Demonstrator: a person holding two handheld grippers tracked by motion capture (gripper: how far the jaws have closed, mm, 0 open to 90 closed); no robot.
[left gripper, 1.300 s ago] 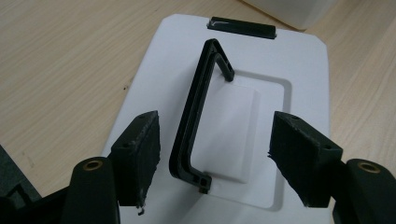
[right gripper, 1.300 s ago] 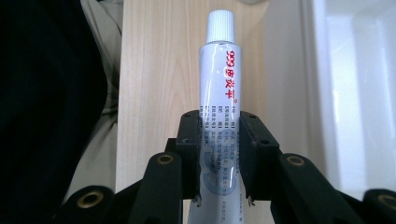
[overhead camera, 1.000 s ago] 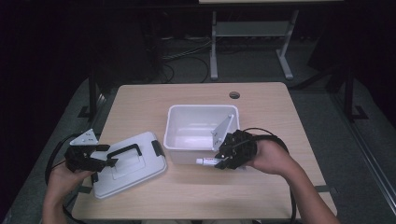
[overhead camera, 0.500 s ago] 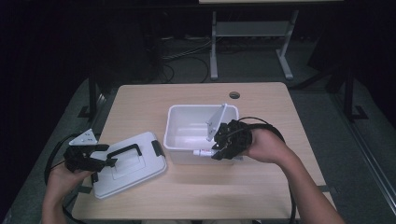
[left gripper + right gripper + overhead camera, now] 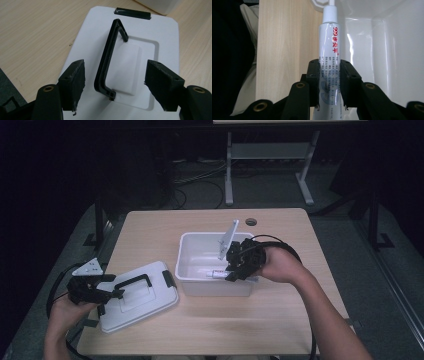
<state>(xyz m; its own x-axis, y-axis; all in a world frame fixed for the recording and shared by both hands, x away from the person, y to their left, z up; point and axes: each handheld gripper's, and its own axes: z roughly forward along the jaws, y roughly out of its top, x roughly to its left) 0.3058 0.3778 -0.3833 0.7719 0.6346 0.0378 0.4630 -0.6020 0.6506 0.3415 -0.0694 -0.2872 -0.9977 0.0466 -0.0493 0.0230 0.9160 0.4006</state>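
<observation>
A white bin (image 5: 195,285) stands at the table's middle. Its white lid (image 5: 145,307) lies flat to the left, with a black handle (image 5: 132,282) on top. My left gripper (image 5: 114,293) hovers at the lid's left end. In the left gripper view its jaws (image 5: 115,82) stand open on either side of the handle (image 5: 107,62) without touching it. My right gripper (image 5: 230,271) is shut on a white tube (image 5: 215,274) with red print, held level over the bin's front right part. In the right gripper view the tube (image 5: 329,45) runs out between the pads (image 5: 313,75), its cap over the bin's rim.
The wooden table (image 5: 280,320) has a cable hole (image 5: 251,222) at the back right. A metal stand (image 5: 270,152) and cables lie on the dark floor behind. Bare tabletop lies in front of the bin and behind it.
My right gripper has carried the tube from the table in front of the bin up and back over the bin's front rim. The left gripper has stayed over the lid's handle.
</observation>
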